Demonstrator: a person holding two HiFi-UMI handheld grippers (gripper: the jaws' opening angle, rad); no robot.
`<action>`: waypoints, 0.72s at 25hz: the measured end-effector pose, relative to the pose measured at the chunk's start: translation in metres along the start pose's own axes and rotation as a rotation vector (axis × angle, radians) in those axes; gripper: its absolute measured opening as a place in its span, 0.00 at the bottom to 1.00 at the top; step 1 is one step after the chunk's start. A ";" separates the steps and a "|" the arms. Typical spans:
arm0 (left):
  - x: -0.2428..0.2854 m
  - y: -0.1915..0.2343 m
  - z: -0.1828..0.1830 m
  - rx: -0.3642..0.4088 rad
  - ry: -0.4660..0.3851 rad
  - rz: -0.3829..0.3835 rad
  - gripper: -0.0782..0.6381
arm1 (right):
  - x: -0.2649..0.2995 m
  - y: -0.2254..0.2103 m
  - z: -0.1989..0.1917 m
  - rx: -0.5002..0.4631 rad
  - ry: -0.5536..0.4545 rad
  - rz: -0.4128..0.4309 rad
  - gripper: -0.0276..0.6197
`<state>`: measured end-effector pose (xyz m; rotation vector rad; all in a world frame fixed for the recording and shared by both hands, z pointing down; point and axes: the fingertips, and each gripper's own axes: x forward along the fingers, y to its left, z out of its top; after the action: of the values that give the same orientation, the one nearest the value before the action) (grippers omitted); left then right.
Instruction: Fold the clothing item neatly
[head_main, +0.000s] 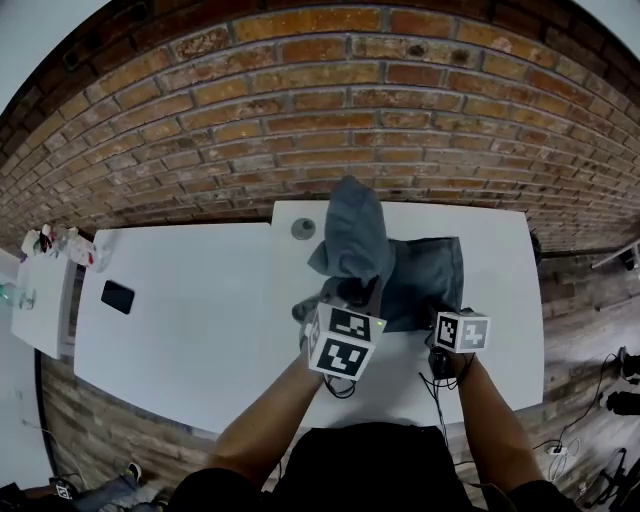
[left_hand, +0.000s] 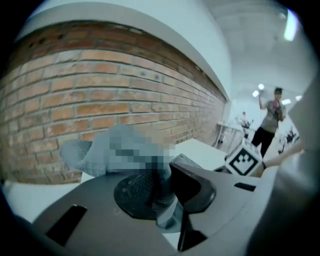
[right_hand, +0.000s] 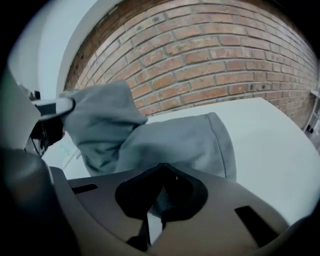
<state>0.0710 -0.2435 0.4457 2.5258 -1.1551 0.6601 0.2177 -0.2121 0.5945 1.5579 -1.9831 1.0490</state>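
A grey garment (head_main: 425, 275) lies on the white table (head_main: 200, 330) towards its far right. One part of it (head_main: 352, 235) is lifted into a peak above the rest. My left gripper (head_main: 350, 298) is shut on that raised cloth; in the left gripper view the fabric (left_hand: 92, 152) bunches between the jaws (left_hand: 162, 192). My right gripper (head_main: 452, 315) sits at the garment's near right edge. In the right gripper view it (right_hand: 159, 200) is shut on a thin fold of the grey cloth (right_hand: 180, 140). The left gripper (right_hand: 50, 107) shows at that view's left.
A black phone (head_main: 117, 296) lies on the table's left part, and a small grey round thing (head_main: 303, 229) sits near the far edge. A side table (head_main: 40, 300) with small items stands at the left. A brick wall (head_main: 350, 110) runs behind. Cables (head_main: 440, 380) hang at the near edge.
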 end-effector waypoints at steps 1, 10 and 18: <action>0.006 -0.016 -0.001 0.097 0.022 -0.008 0.21 | -0.009 -0.003 0.005 0.047 -0.049 0.012 0.05; 0.060 -0.113 -0.069 0.720 0.267 -0.057 0.21 | -0.075 -0.067 -0.003 0.242 -0.192 -0.031 0.05; 0.097 -0.149 -0.126 1.004 0.418 -0.078 0.21 | -0.113 -0.041 0.042 0.096 -0.293 0.062 0.05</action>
<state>0.2044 -0.1555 0.5937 2.8619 -0.6267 2.0233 0.2950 -0.1754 0.5004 1.8002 -2.2138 1.0000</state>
